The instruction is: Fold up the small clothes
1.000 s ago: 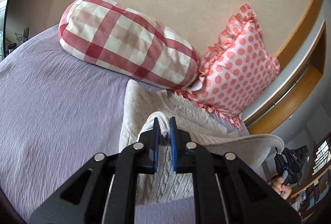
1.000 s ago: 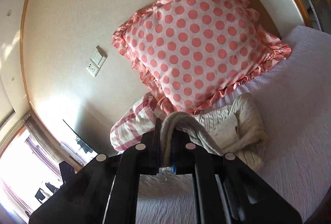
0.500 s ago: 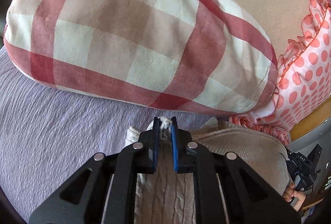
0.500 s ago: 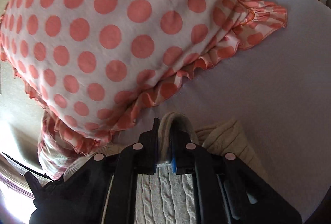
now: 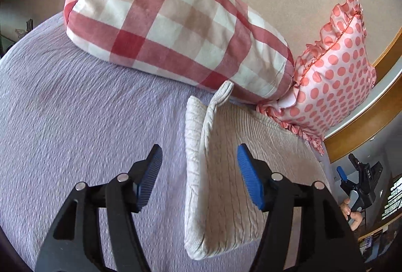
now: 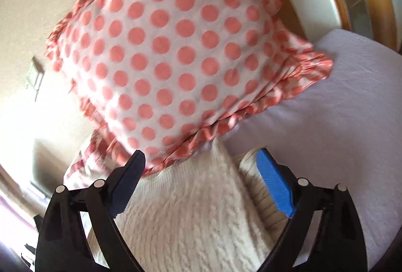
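Daylight fills both views. In the left wrist view it is soft and even, with a sharp gingham bolster (image 5: 176, 28) and a narrow shadow under it on the lilac bedspread (image 5: 75, 116). The right wrist view is harsher: glare washes out the wall (image 6: 37, 121) left of the polka-dot cushion (image 6: 170, 58), and the lower left corner burns white. That cushion and the cream knit sweater (image 6: 196, 209) are smeared with motion blur. Fisheye bending curves the edges, with dark corners.
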A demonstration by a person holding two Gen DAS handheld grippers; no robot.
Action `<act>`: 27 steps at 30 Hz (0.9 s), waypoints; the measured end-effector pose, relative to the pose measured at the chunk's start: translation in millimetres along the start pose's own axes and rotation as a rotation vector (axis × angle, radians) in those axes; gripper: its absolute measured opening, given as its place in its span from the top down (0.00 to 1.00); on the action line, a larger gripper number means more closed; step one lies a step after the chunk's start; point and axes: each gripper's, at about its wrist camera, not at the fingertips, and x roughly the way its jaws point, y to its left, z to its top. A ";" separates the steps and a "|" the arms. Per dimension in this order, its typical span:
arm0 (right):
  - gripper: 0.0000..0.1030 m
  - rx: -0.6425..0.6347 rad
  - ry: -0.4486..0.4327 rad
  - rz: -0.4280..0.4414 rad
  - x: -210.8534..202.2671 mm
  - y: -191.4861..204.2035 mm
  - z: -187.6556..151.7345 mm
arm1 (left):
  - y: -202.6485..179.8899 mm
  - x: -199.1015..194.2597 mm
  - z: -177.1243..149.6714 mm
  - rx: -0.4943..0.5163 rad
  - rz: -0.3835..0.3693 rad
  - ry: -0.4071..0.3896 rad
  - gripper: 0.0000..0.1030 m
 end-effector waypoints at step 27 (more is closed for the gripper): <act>0.10 0.096 -0.095 0.063 -23.7 -29.9 -1.5 | -161.2 31.9 23.7 -0.050 -0.270 0.090 0.87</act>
